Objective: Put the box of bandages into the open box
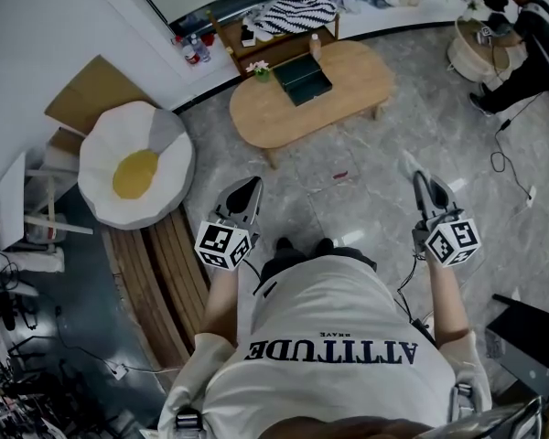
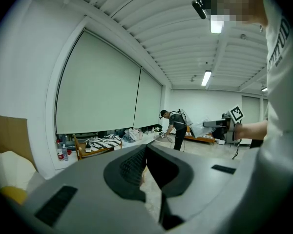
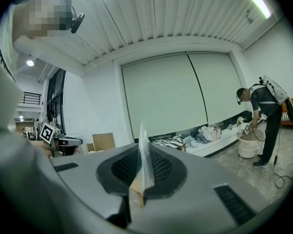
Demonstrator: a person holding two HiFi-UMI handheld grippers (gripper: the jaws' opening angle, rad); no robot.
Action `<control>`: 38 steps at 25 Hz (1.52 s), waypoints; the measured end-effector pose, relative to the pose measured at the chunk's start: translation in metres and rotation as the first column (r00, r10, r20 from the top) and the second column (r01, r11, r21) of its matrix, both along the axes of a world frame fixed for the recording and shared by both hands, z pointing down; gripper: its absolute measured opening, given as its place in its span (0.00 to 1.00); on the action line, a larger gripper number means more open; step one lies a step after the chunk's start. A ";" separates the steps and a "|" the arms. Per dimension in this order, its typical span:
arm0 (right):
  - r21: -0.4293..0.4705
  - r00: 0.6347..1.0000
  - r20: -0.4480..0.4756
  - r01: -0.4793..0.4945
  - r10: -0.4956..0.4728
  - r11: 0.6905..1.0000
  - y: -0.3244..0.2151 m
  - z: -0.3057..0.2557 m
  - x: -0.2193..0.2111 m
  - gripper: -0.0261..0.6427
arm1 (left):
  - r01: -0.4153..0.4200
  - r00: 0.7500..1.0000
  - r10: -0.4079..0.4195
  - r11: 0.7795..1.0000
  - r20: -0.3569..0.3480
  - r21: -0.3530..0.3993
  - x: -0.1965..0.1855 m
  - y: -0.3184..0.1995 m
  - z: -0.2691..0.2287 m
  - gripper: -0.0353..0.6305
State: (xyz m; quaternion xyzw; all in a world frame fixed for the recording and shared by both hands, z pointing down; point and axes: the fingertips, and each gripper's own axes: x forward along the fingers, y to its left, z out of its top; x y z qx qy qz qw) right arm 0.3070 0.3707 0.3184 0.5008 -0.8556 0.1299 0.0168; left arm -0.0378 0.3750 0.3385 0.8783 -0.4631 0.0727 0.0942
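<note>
A dark open box [image 1: 302, 79] lies on the oval wooden table [image 1: 357, 94], well ahead of both grippers. My right gripper [image 1: 420, 177] is shut on a thin, clear, film-like piece [image 1: 409, 165] that sticks out past its tips. In the right gripper view this piece [image 3: 143, 165] stands edge-on between the closed jaws of the right gripper [image 3: 142, 152], with a tan part low down. I cannot tell whether it is the box of bandages. My left gripper [image 1: 253, 184] is held at the same height, its jaws together and holding nothing. In the left gripper view the left gripper [image 2: 146, 148] also has its tips meeting.
An egg-shaped cushion [image 1: 133, 174] and wooden slats [image 1: 160, 273] lie at my left, with cardboard [image 1: 96, 90] behind. A small flower pot [image 1: 260, 69] stands on the table. Another person [image 1: 526, 39] bends by a round white stand [image 1: 474, 51]. Cables trail over the marble floor [image 1: 508, 167].
</note>
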 end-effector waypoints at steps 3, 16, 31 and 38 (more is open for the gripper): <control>-0.004 1.000 0.002 0.003 -0.003 1.000 -0.003 0.002 0.007 0.08 | 0.006 1.000 -0.006 1.000 -0.001 -0.003 0.007 -0.001 0.001 0.09; -0.014 1.000 -0.002 0.005 -0.005 1.000 -0.027 0.005 0.013 0.08 | -0.001 1.000 0.001 1.000 0.009 -0.010 0.019 -0.029 0.007 0.09; -0.036 1.000 -0.019 -0.008 0.007 0.999 -0.108 0.013 -0.026 0.08 | -0.047 0.999 0.047 0.999 0.004 -0.019 -0.010 -0.128 0.016 0.09; -0.053 1.000 -0.026 -0.014 0.013 0.999 -0.156 0.011 -0.055 0.08 | -0.080 0.997 0.080 0.996 0.005 -0.030 -0.029 -0.185 0.016 0.09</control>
